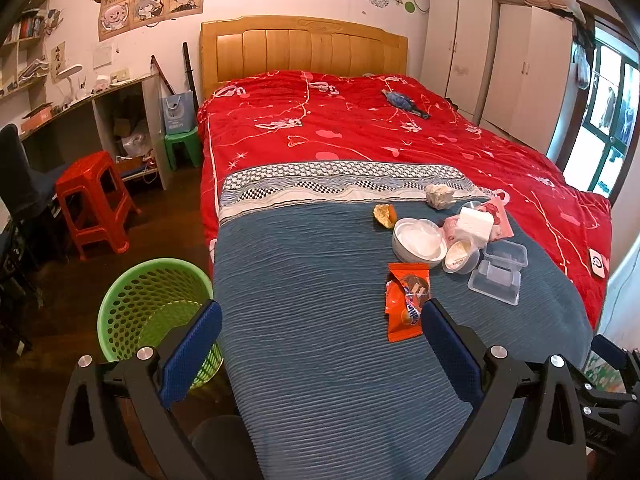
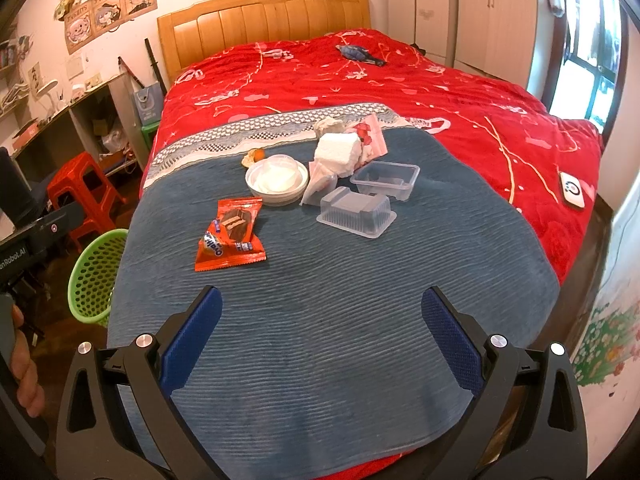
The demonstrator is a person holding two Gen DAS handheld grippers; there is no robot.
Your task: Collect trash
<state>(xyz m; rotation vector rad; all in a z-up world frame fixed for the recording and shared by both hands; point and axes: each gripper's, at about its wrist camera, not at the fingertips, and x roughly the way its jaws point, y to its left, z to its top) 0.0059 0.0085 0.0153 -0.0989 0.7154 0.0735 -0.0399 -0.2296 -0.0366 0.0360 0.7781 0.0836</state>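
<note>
Trash lies on the blue blanket [image 2: 340, 280] at the bed's foot: an orange snack wrapper [image 2: 231, 234] [image 1: 406, 300], a white bowl [image 2: 277, 178] [image 1: 418, 242], two clear plastic boxes [image 2: 358, 210] [image 1: 498, 276], a white foam block [image 2: 336, 152], a pink packet [image 2: 372, 138], crumpled paper [image 1: 439, 196] and orange peel [image 1: 385, 214]. A green mesh bin [image 1: 154, 306] [image 2: 96, 276] stands on the floor left of the bed. My left gripper [image 1: 322, 318] is open and empty over the blanket's left edge. My right gripper [image 2: 322, 308] is open and empty, short of the wrapper.
The red quilt [image 1: 360, 128] covers the rest of the bed, with a dark blue object [image 1: 404, 104] near the headboard and a phone [image 2: 573, 194] at the right edge. A red stool [image 1: 94, 200], a chair and a desk stand to the left.
</note>
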